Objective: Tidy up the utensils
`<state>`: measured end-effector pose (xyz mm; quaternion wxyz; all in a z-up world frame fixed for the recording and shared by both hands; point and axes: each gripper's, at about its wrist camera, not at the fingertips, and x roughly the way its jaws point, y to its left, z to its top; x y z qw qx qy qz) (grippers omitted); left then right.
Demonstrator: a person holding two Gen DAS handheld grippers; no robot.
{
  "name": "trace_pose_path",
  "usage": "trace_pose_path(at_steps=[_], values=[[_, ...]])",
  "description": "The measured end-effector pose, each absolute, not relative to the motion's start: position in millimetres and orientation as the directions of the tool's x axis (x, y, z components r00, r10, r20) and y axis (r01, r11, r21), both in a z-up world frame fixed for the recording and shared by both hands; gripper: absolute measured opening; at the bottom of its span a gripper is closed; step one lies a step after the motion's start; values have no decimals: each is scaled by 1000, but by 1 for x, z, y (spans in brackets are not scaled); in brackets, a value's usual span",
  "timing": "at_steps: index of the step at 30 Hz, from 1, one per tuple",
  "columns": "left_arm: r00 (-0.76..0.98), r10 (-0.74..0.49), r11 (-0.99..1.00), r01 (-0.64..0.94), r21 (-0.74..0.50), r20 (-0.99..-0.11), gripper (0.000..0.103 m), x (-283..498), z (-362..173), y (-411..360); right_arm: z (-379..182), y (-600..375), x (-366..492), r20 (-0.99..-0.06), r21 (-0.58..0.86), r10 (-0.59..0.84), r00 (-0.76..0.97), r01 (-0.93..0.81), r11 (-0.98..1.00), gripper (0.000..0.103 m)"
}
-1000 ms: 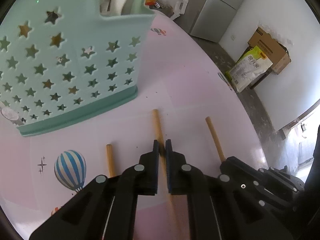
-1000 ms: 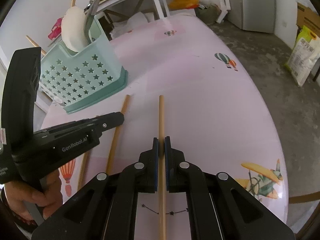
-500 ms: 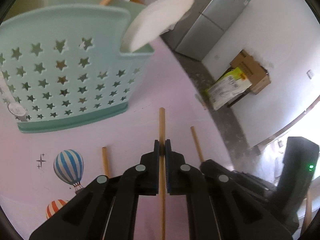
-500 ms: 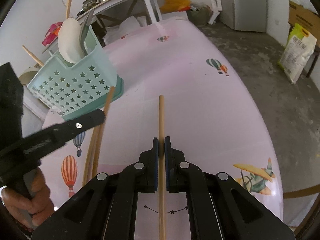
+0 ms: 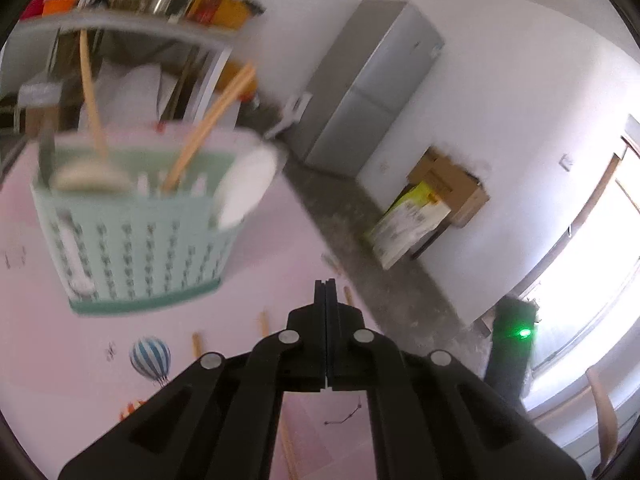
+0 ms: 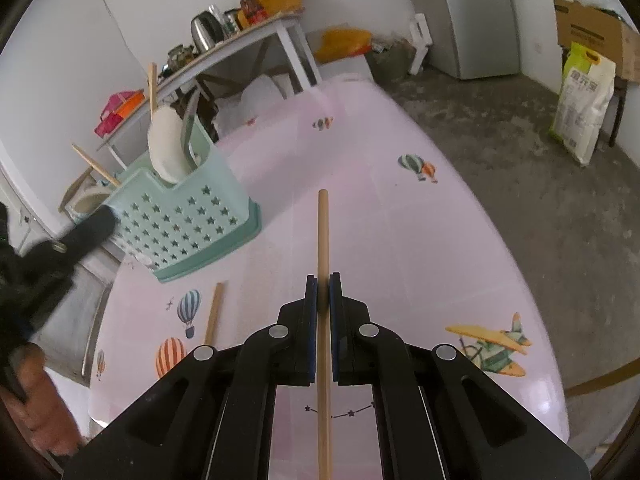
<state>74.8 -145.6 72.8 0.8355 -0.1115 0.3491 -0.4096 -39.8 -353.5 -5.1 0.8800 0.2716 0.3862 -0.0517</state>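
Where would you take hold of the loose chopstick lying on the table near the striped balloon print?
Grip the chopstick mid-shaft from straight above, jaws across its width: it lies flat on the table, thin, with bare surface on both sides.

I was working in a plain home kitchen: fridge (image 6: 476, 20), kettle (image 6: 205, 33) on a cluttered side table (image 6: 256, 30), bare concrete floor (image 6: 560, 184).

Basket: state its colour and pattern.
Mint green basket with star-shaped cutouts; sharpest in the right wrist view.
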Motion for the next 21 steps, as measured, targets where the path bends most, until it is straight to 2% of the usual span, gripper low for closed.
trace_pose_path(at_steps=[4,11,16,21], values=[[442,-751,650,625,-431,-491,0,74,83,-140,-4,-359,-42,-692,461,129,710,297,836,4],[418,-702,698,565,-441,-576,0,81,57,-134,-15,-357,-40,-686,497,178,706,275,823,4],[406,-644,735,562,-379,-648,0,78,31,-131,-42,-353,-25,-732,497,204,650,304,813,4],[410,-609,765,531,-365,-679,0,77,13,-117,-57,-341,-13,-760,491,232,607,303,817,4]])
